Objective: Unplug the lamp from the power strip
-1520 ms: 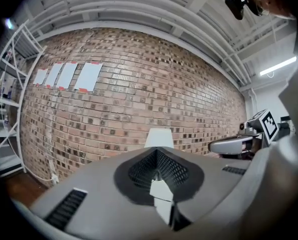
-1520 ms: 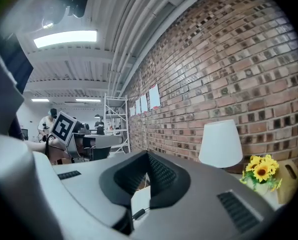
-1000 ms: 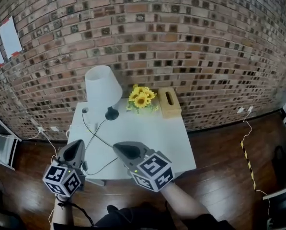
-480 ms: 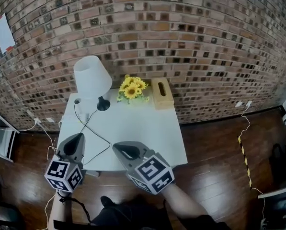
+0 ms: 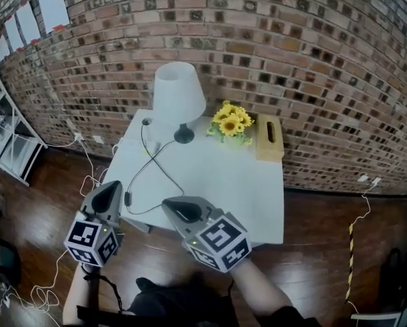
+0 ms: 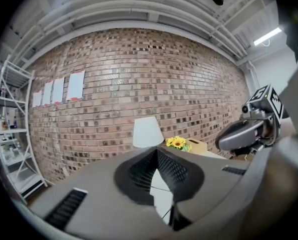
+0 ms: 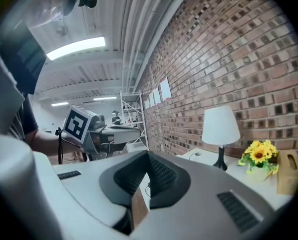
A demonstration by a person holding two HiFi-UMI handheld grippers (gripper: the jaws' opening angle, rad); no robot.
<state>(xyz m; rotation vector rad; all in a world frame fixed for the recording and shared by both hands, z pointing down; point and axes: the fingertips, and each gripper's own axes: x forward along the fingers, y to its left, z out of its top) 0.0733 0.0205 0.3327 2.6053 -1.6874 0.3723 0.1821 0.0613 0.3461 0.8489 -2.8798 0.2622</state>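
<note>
The lamp [image 5: 179, 94] stands well beyond left gripper [image 5: 111, 186] and right gripper [image 5: 169, 204].

Table [image 5: 223, 182]: lamp [image 5: 179, 94] left, sunflowers [image 5: 232, 121] middle — tissue box [image 5: 269, 138] right.

table [image 5: 223, 182] and lamp [image 5: 178, 94] shifted right in head view, shelving [image 5: 16, 152] now visible at left

A bunch of yellow sunflowers [image 5: 230, 122] stands just beside a tan wooden tissue box [image 5: 269, 139] on the white worktop [image 5: 247, 199].
</note>
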